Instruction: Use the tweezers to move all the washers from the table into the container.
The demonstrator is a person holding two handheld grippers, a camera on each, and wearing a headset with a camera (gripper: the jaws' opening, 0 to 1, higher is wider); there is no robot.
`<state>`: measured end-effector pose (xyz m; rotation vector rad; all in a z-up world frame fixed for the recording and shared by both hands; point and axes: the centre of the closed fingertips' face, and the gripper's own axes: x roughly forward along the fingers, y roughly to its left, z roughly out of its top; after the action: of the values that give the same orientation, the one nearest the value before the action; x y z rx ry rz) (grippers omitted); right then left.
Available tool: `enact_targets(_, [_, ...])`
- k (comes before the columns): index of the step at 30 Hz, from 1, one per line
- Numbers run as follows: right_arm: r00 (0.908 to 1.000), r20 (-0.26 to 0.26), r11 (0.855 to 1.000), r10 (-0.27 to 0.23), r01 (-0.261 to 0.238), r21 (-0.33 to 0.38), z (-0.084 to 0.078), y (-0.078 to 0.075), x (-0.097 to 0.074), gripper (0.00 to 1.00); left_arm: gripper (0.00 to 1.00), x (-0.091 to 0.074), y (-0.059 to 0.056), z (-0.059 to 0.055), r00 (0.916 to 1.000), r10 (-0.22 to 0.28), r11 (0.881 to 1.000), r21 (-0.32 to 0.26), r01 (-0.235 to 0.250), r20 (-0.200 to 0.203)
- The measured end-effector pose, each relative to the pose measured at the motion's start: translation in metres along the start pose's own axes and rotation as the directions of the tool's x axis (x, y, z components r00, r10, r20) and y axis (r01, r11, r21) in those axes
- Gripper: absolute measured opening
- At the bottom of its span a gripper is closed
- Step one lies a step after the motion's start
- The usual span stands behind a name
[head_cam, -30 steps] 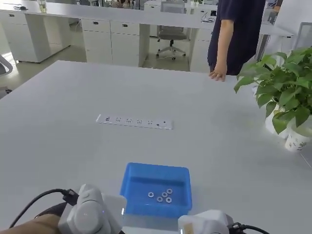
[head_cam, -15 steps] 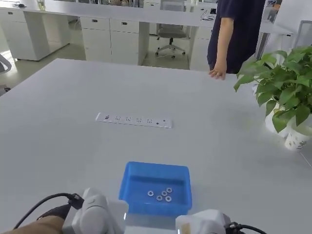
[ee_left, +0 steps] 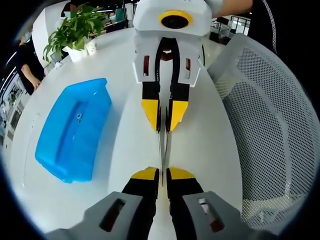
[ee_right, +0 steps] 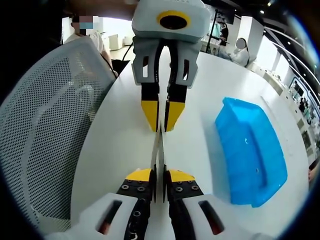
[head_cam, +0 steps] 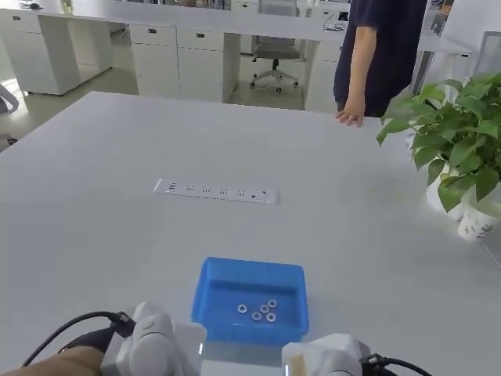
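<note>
The left gripper (ee_left: 162,173) and right gripper (ee_right: 160,175) face each other tip to tip at the near edge of the worktop (head_cam: 117,157). The tweezers (ee_left: 163,145) run between them as a thin metal strip. The left gripper's yellow-tipped fingers (ee_left: 145,174) are pressed together on one end of the tweezers. The right gripper's fingers (ee_right: 140,175) are pinched on the other end. The tweezers lie level, just above the white surface, near the container (head_cam: 250,274).

The blue container sits near the middle of the worktop, just beyond the two grippers. Five washers (head_cam: 264,311) lie in a loose cluster on its floor, towards its near right part. In the left gripper view the container is to the left of the tweezers, and in the right gripper view it is to the right.

A white power strip (head_cam: 217,193) lies farther back, well apart from the container. A potted plant (head_cam: 458,149) stands at the right edge. A person (head_cam: 376,55) stands at the far side with a hand on the worktop. A mesh chair (ee_right: 45,125) is just beside the near edge.
</note>
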<state>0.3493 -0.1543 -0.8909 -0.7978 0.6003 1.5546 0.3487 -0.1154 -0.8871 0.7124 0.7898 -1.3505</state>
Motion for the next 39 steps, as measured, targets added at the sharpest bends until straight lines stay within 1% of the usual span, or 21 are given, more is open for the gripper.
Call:
enact_targets(2, [1.0,0.007,1.0,-0.001,0.001,-0.006,0.002,0.0,-0.001,0.13,0.13,-0.002,0.001,0.0,1.0,0.005,1.0,-0.009,-0.005,0.008])
enact_targets(4, [0.9999,0.01,1.0,-0.012,0.012,-0.013,0.003,-0.002,-0.003,0.15,0.15,-0.003,0.002,0.001,0.9999,0.01,1.0,-0.011,-0.01,0.011])
enact_targets(6, [0.9997,0.02,1.0,-0.016,0.016,-0.008,0.006,-0.004,-0.005,0.15,0.16,-0.006,0.002,0.001,0.9997,0.011,1.0,-0.024,-0.011,0.021])
enact_targets(9, [0.9992,0.027,0.999,-0.031,0.031,-0.01,0.009,-0.007,-0.009,0.16,0.17,-0.009,0.003,0.001,0.9994,0.022,0.999,-0.027,-0.021,0.026])
enact_targets(13, [0.9982,0.035,0.999,-0.049,0.049,0.003,0.009,-0.01,-0.016,0.18,0.19,-0.015,0.003,0.0,0.9987,0.033,0.998,-0.049,-0.031,0.039])
enact_targets(16, [0.9972,0.041,0.998,-0.062,0.061,0.018,0.009,-0.011,-0.023,0.21,0.21,-0.02,0.003,-0.002,0.9981,0.047,0.997,-0.06,-0.045,0.04])
enact_targets(19, [0.9957,0.037,0.996,-0.085,0.084,0.027,0.007,-0.014,-0.031,0.23,0.24,-0.028,0.004,-0.003,0.9961,0.067,0.994,-0.089,-0.062,0.058])
enact_targets(21, [0.9939,0.045,0.994,-0.101,0.099,0.052,0.007,-0.016,-0.038,0.24,0.27,-0.032,0.005,-0.002,0.9934,0.085,0.991,-0.114,-0.076,0.077])
enact_targets(24, [0.9902,0.051,0.99,-0.13,0.127,0.059,0.005,-0.02,-0.048,0.26,0.28,-0.038,0.005,-0.003,0.9901,0.095,0.984,-0.159,-0.078,0.103])
enact_targets(25, [0.9896,0.049,0.989,-0.135,0.132,0.066,0.003,-0.021,-0.05,0.28,0.29,-0.04,0.006,-0.003,0.9888,0.104,0.982,-0.17,-0.085,0.108])
enact_targets(26, [0.9876,0.045,0.986,-0.15,0.146,0.074,0.001,-0.023,-0.054,0.3,0.3,-0.042,0.006,-0.003,0.9866,0.114,0.979,-0.183,-0.091,0.117])
enact_targets(29, [0.9834,0.052,0.981,-0.174,0.168,0.099,-0.003,-0.026,-0.061,0.31,0.32,-0.047,0.007,-0.002,0.9822,0.13,0.973,-0.207,-0.101,0.135])
enact_targets(30, [0.9807,0.054,0.977,-0.188,0.181,0.112,-0.004,-0.027,-0.065,0.33,0.35,-0.049,0.007,-0.002,0.9792,0.14,0.97,-0.22,-0.106,0.147])
enact_targets(33, [0.9722,0.054,0.966,-0.228,0.219,0.136,-0.009,-0.031,-0.075,0.39,0.38,-0.055,0.007,-0.002,0.9744,0.158,0.964,-0.239,-0.117,0.16])
enact_targets(34, [0.9679,0.061,0.961,-0.244,0.233,0.147,-0.01,-0.032,-0.079,0.41,0.39,-0.057,0.009,-0.002,0.9711,0.172,0.96,-0.25,-0.128,0.165])
enact_targets(35, [0.9654,0.064,0.958,-0.253,0.241,0.154,-0.011,-0.032,-0.081,0.43,0.4,-0.059,0.009,-0.002,0.9685,0.182,0.956,-0.26,-0.135,0.169])
enact_targets(36, [0.9632,0.065,0.955,-0.261,0.247,0.163,-0.012,-0.033,-0.084,0.45,0.42,-0.062,0.01,-0.001,0.9633,0.198,0.95,-0.277,-0.143,0.181])
enact_targets(38, [0.9561,0.065,0.944,-0.286,0.269,0.191,-0.016,-0.035,-0.091,0.49,0.45,-0.065,0.011,0.0,0.9558,0.215,0.943,-0.297,-0.149,0.201])
enact_targets(39, [0.9509,0.064,0.935,-0.303,0.283,0.215,-0.019,-0.037,-0.094,0.52,0.47,-0.068,0.011,0.001,0.9506,0.229,0.938,-0.308,-0.158,0.21])
